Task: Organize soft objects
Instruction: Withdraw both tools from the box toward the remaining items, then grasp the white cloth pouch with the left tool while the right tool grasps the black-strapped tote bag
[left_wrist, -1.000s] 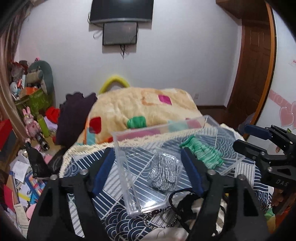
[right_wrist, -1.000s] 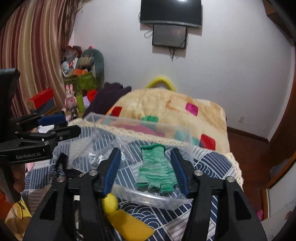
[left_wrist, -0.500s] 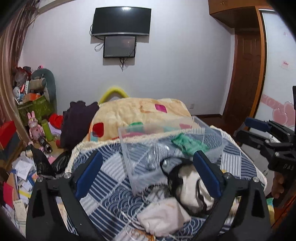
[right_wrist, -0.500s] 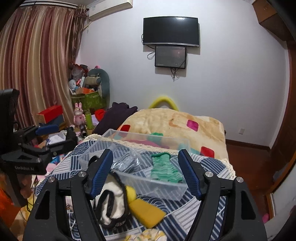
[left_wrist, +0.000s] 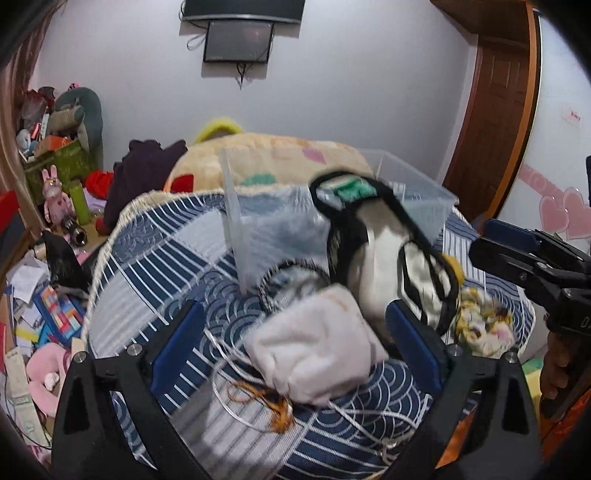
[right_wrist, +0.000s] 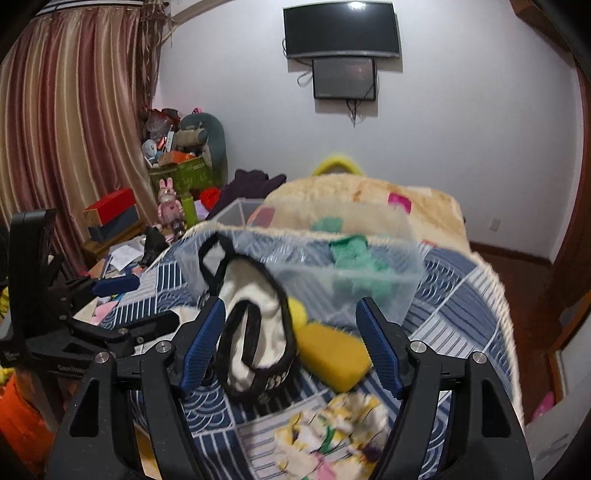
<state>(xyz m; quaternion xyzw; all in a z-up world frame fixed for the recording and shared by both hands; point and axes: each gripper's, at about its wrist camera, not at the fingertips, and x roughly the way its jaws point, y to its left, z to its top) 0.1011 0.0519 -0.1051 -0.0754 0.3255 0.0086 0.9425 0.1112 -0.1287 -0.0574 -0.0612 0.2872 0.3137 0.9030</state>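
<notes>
Motion blur smeared the white pouch (left_wrist: 314, 354) and the black-trimmed white bag (left_wrist: 384, 258), which hid part of the clear box (left_wrist: 236, 236). The floral cloth (right_wrist: 332, 435) ran off the right wrist view's bottom edge.

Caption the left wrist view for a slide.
Open left tongs hover over a white drawstring pouch on the patterned bedspread, with a clear plastic bin behind it.

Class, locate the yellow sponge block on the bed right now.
In the right wrist view, the yellow sponge block lies on the blue patterned quilt, just in front of the clear plastic box and right of the black-trimmed white pouch.
</notes>
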